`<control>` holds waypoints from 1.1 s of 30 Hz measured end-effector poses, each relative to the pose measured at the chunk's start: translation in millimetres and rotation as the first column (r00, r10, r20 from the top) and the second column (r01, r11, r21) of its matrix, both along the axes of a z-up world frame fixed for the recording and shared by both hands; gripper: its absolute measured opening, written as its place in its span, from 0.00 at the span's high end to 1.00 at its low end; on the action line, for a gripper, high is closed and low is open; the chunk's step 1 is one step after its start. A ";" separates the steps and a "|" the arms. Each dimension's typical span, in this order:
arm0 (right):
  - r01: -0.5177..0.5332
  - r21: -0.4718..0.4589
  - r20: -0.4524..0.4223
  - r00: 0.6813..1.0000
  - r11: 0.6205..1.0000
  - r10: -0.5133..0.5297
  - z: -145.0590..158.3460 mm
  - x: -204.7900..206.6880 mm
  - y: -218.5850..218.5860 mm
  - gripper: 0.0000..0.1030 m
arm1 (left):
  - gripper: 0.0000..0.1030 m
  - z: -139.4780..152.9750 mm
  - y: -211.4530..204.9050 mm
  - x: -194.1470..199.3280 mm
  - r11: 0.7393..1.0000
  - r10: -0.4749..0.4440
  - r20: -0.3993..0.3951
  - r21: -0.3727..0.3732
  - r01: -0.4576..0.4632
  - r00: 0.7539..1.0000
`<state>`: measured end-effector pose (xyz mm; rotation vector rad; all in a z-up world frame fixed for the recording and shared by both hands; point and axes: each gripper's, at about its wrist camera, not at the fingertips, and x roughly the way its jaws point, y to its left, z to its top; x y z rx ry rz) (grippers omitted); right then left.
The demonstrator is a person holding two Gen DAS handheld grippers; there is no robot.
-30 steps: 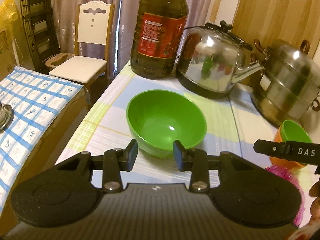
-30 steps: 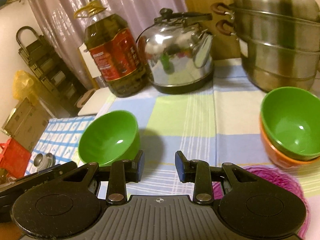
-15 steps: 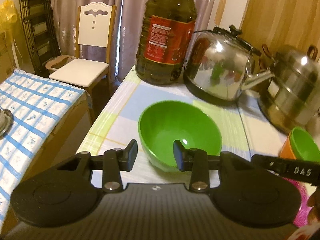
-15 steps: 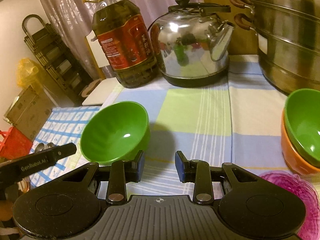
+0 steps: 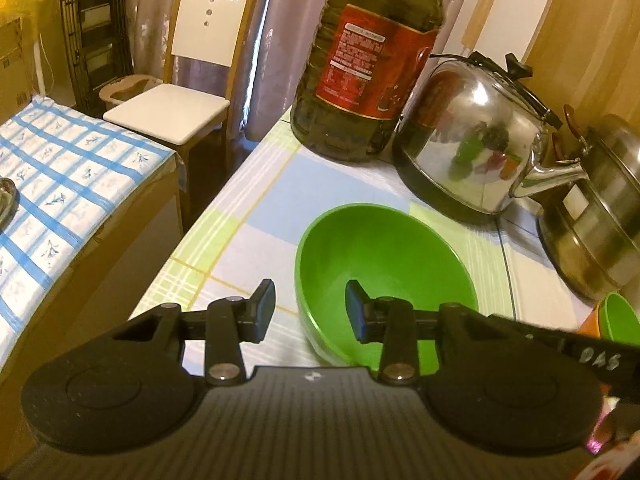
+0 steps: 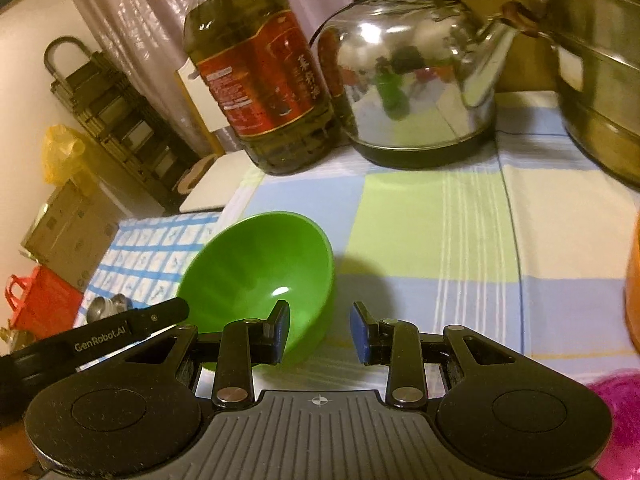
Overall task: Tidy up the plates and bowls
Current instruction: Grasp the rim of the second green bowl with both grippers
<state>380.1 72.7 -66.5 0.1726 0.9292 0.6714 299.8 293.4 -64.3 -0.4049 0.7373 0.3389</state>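
Observation:
A green bowl [image 5: 384, 264] stands on the checked tablecloth [image 5: 256, 216]; it also shows in the right wrist view [image 6: 256, 272]. My left gripper [image 5: 310, 308] is open, its two fingers straddling the bowl's near left rim. My right gripper [image 6: 319, 330] is open, its two fingers straddling the bowl's right wall. A second green bowl [image 5: 620, 316] nested in an orange bowl [image 6: 634, 280] sits at the right edge.
A large oil bottle [image 5: 368, 60], a steel kettle [image 5: 476, 140] and a steel steamer pot [image 5: 600, 216] stand along the back of the table. A white chair [image 5: 176, 108] and a blue-checked surface [image 5: 60, 184] lie to the left. A pink mesh object [image 6: 616, 400] lies near right.
Both grippers have moved left and closer to the green bowl. The left one now straddles its near left rim and the right one its right wall. The nested bowls slid to the right edge.

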 end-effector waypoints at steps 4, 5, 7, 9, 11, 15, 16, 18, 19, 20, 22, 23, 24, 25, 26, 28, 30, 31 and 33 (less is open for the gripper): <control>-0.019 -0.012 -0.041 0.999 1.000 0.019 -16.8 7.4 8.0 0.67 | 0.68 -4.6 1.3 6.6 1.000 0.008 -0.013 -0.007 -0.008 1.000; -0.020 0.001 -0.053 0.998 1.000 0.020 -19.8 9.9 8.1 0.67 | 0.69 -6.0 1.4 8.2 1.000 0.009 -0.017 -0.009 -0.009 1.000; -0.019 0.012 -0.076 0.997 1.000 0.020 -24.7 15.0 9.8 0.67 | 0.72 -8.8 2.0 11.4 1.000 0.013 -0.030 -0.005 -0.013 0.999; -0.021 0.011 -0.077 0.997 1.000 0.022 -27.3 17.8 12.3 0.67 | 0.74 -11.9 2.5 14.5 1.000 0.011 -0.042 -0.001 -0.011 0.999; -0.025 0.005 -0.075 0.997 1.000 0.025 -29.0 20.2 15.4 0.67 | 0.78 -14.4 3.0 16.7 1.000 0.009 -0.051 0.000 -0.009 0.999; -0.023 0.003 -0.073 0.997 1.000 0.024 -32.9 22.7 19.9 0.67 | 0.85 -18.0 2.3 20.0 1.000 0.006 -0.066 0.011 -0.006 0.998; -0.024 0.002 -0.071 0.997 1.000 0.024 -33.7 23.1 21.6 0.68 | 0.87 -19.0 1.5 20.7 1.000 0.003 -0.069 0.011 -0.002 0.998; -0.031 0.004 -0.071 0.997 1.000 0.031 -35.6 23.1 22.9 0.68 | 0.88 -19.8 0.7 20.2 1.000 -0.004 -0.072 0.014 0.005 0.997; -0.030 0.006 -0.070 0.997 1.000 0.030 -36.1 22.2 22.4 0.68 | 0.89 -19.7 1.1 19.7 1.000 -0.004 -0.071 0.011 0.005 0.997; -0.029 0.007 -0.070 0.997 1.000 0.030 -36.5 21.4 22.0 0.71 | 0.89 -19.4 1.2 19.2 1.000 -0.005 -0.069 0.009 0.006 0.998; -0.031 0.016 -0.071 0.997 0.999 0.032 -36.4 21.1 23.0 0.75 | 0.89 -19.1 1.3 18.6 1.000 -0.009 -0.069 0.009 0.009 0.998; -0.034 0.017 -0.068 0.997 0.999 0.035 -36.1 20.5 23.6 0.76 | 0.89 -19.2 1.2 18.4 1.000 -0.011 -0.071 0.011 0.011 0.997; -0.035 0.013 -0.063 0.997 0.999 0.036 -35.1 19.7 25.1 0.76 | 0.89 -19.3 1.3 18.1 1.000 -0.012 -0.070 0.010 0.013 0.997; -0.037 0.007 -0.058 0.998 0.999 0.037 -34.6 18.6 25.7 0.76 | 0.89 -19.2 1.5 18.4 1.000 -0.015 -0.069 0.008 0.016 0.998; -0.037 0.004 -0.055 0.998 0.999 0.037 -34.0 18.5 26.5 0.77 | 0.89 -18.8 1.3 18.4 1.000 -0.017 -0.070 0.006 0.018 0.997; -0.037 0.001 -0.056 0.998 0.999 0.037 -34.0 17.7 26.2 0.77 | 0.89 -17.1 0.3 18.8 1.000 -0.026 -0.071 0.007 0.026 0.997; -0.040 -0.011 -0.054 0.998 0.999 0.039 -33.5 15.9 24.6 0.78 | 0.90 -14.7 -2.1 18.0 0.999 -0.034 -0.075 0.003 0.034 0.997; -0.041 -0.020 -0.055 0.998 0.999 0.040 -33.2 15.3 24.2 0.79 | 0.90 -12.8 -3.6 17.7 0.999 -0.040 -0.079 -0.001 0.040 0.996; -0.042 -0.041 -0.065 0.997 0.998 0.039 -32.5 13.8 20.5 0.81 | 0.90 -9.5 -7.3 15.4 0.998 -0.059 -0.080 -0.017 0.058 0.995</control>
